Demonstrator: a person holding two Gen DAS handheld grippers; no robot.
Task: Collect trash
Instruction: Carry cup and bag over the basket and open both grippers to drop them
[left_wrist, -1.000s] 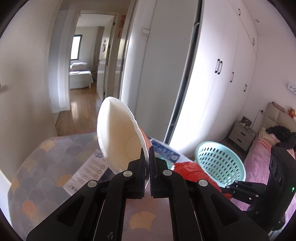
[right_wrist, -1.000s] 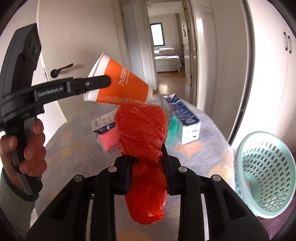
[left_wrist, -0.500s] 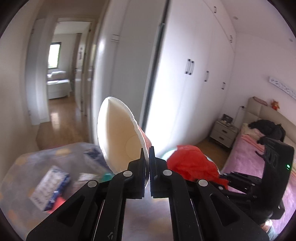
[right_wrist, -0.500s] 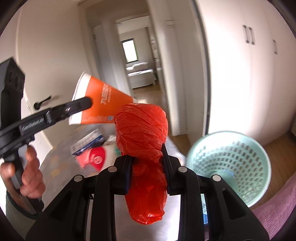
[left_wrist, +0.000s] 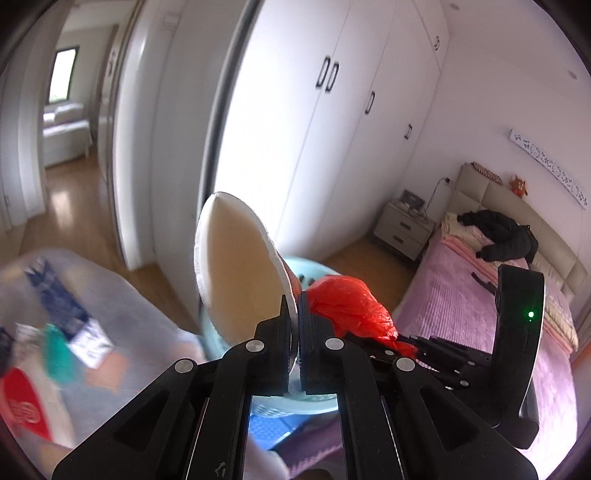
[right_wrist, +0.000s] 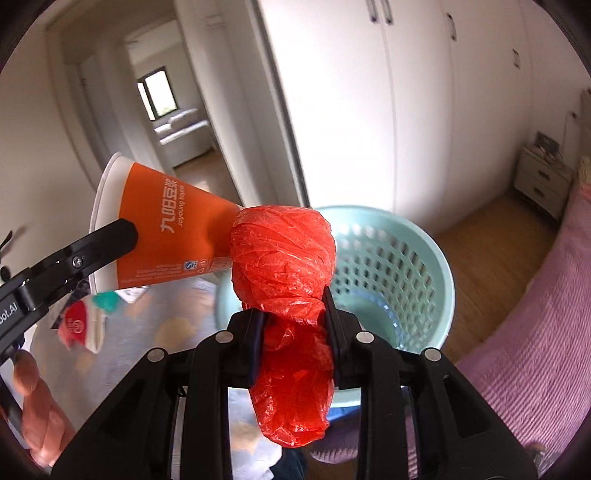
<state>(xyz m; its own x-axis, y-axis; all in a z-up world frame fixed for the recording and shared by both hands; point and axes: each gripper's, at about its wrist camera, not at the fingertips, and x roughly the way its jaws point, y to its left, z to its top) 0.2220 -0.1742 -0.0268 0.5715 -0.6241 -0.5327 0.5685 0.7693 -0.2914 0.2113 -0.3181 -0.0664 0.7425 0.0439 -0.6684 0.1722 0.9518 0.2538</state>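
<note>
Left tongs (left_wrist: 294, 325) pinch an orange paper cup (right_wrist: 173, 236) and right tongs (right_wrist: 295, 325) clamp a red plastic bag (right_wrist: 284, 254), both above the green basket (right_wrist: 417, 266), neither dropped, with more litter (right_wrist: 83, 325) on the desk (right_wrist: 177, 325) beside it.

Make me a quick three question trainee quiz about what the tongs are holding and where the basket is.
1. True or false: the left tongs pinch the cup by its rim.
2. What do the right tongs hold? A) red bag B) blue box C) nothing
3. Fill in: the basket stands on the floor between the table and the ____.

Key: 1 true; 2 A, the bag; 3 bed.
</note>
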